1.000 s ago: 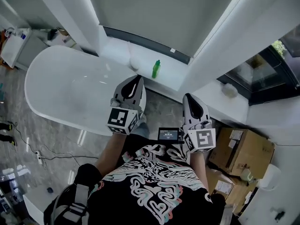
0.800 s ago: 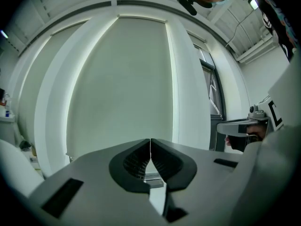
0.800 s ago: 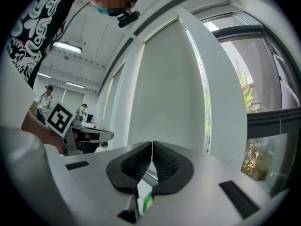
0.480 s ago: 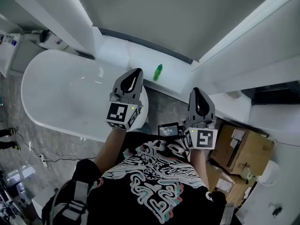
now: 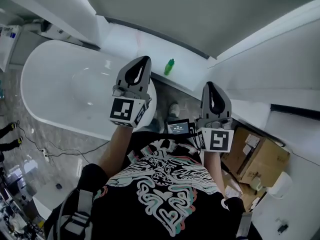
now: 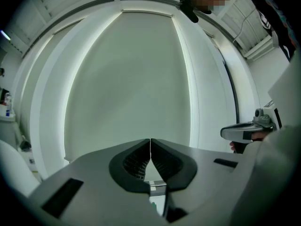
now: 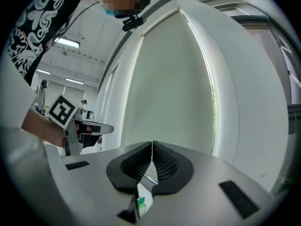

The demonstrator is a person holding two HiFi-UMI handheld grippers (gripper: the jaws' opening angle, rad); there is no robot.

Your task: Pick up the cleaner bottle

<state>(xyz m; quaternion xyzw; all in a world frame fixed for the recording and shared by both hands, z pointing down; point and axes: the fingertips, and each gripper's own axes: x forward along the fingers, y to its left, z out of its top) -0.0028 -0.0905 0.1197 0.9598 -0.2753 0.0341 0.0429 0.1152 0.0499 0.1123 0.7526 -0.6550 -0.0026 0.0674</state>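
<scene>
The green cleaner bottle point(image 5: 169, 67) stands upright on the white window ledge point(image 5: 190, 71), beyond the end of the bathtub. My left gripper point(image 5: 144, 59) is held level over the tub's rim, short of the bottle and to its left, its jaws shut on nothing. My right gripper point(image 5: 208, 85) is also shut and empty, short of the ledge and to the bottle's right. In the right gripper view a bit of the green bottle point(image 7: 140, 203) shows below the closed jaws of the right gripper point(image 7: 152, 143). The closed tips of the left gripper point(image 6: 150, 140) face the grey window blind.
A white bathtub point(image 5: 55, 69) fills the left. Cardboard boxes point(image 5: 260, 156) sit on the floor at the right. A small screen point(image 5: 178, 128) hangs at the person's chest. Cables point(image 5: 55, 151) trail over the grey floor at the left.
Both grippers have moved forward toward the window ledge, still shut. The tub and the bottle now lie closer ahead of them.
</scene>
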